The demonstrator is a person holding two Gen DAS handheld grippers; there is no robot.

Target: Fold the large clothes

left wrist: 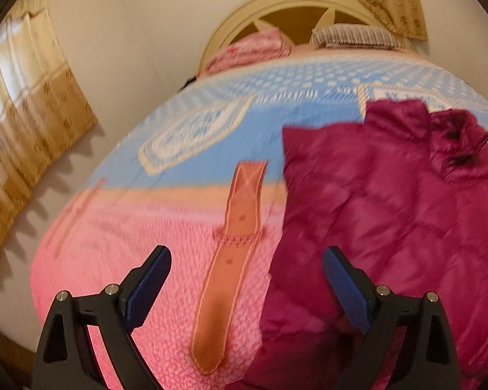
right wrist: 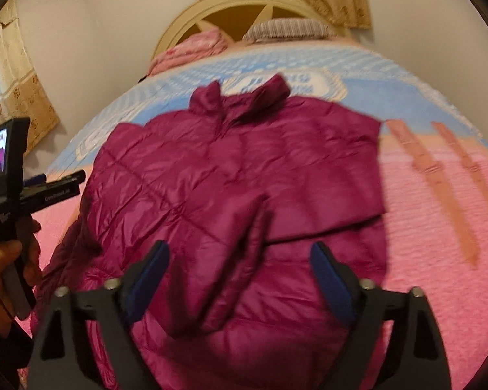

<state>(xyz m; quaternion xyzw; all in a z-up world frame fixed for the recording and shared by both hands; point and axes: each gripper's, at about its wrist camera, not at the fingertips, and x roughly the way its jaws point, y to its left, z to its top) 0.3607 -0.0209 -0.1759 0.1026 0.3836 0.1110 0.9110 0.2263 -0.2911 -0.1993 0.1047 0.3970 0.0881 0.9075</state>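
A magenta quilted puffer jacket [right wrist: 231, 169] lies flat on the bed, collar toward the headboard, with its right side and a sleeve [right wrist: 240, 260] folded over the front. In the left wrist view the jacket [left wrist: 390, 214] fills the right half. My left gripper [left wrist: 247, 279] is open and empty above the pink bedspread, at the jacket's left edge. My right gripper [right wrist: 240, 273] is open and empty, hovering over the jacket's lower part. The left gripper's body and the hand holding it [right wrist: 13, 195] show at the left of the right wrist view.
The bed has a pink and blue bedspread [left wrist: 140, 260] with an orange strap pattern [left wrist: 231, 260]. Pillows [right wrist: 286, 29] lie at a cream headboard [right wrist: 231, 3]. Curtains [left wrist: 26, 113] hang on the left wall and behind the headboard.
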